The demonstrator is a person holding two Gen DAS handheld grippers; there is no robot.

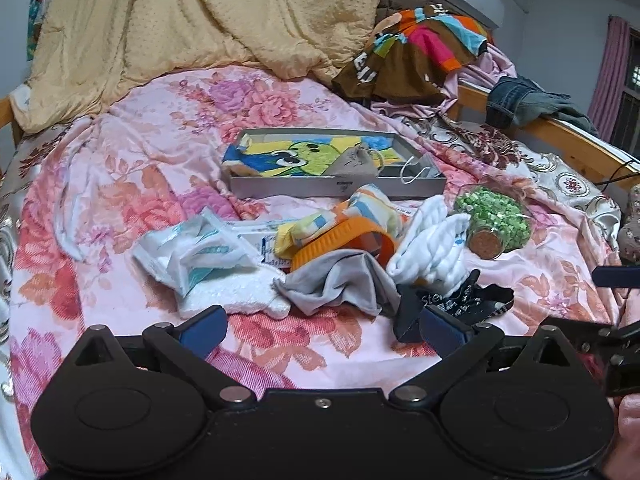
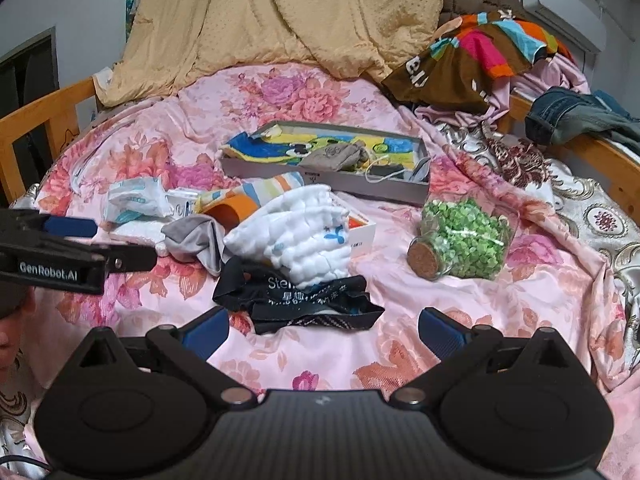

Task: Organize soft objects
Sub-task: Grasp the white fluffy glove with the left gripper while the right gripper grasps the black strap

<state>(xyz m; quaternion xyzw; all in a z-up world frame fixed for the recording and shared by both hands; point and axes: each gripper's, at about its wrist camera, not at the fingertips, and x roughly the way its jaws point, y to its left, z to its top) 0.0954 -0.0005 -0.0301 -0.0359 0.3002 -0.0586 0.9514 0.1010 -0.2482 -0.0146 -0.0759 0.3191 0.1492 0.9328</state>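
1. Both grippers were spread wide with nothing between the pads. The left gripper [image 1: 322, 326] hovered low over the pink floral bedsheet [image 1: 120, 184], right in front of the pile; the right gripper [image 2: 322, 326] hung just short of the black printed strap [image 2: 304, 300].
2. That strap lay crumpled, its long axis running roughly left-right across the right wrist view, printed side up.
3. The white quilted cloth [image 2: 296, 236] sat touching the strap's far edge, bunched up, long axis slanting from near-left to far-right.
4. A grey cloth [image 1: 340, 280] was beside it to the left, touching an orange band [image 1: 344, 236] and a striped sock [image 1: 360, 208].
5. The grey shallow box [image 1: 336, 188] lay further back, long side across the bed, holding a cartoon towel [image 1: 304, 156] and a small grey pouch [image 1: 354, 162].
6. A corked glass bottle of green bits [image 2: 464, 236] lay on its side, cork toward the camera.
7. Only the right wrist view showed the whole strap and the left gripper's side with "GenRobot.AI" on it; in the left view the strap was mostly hidden behind a finger.
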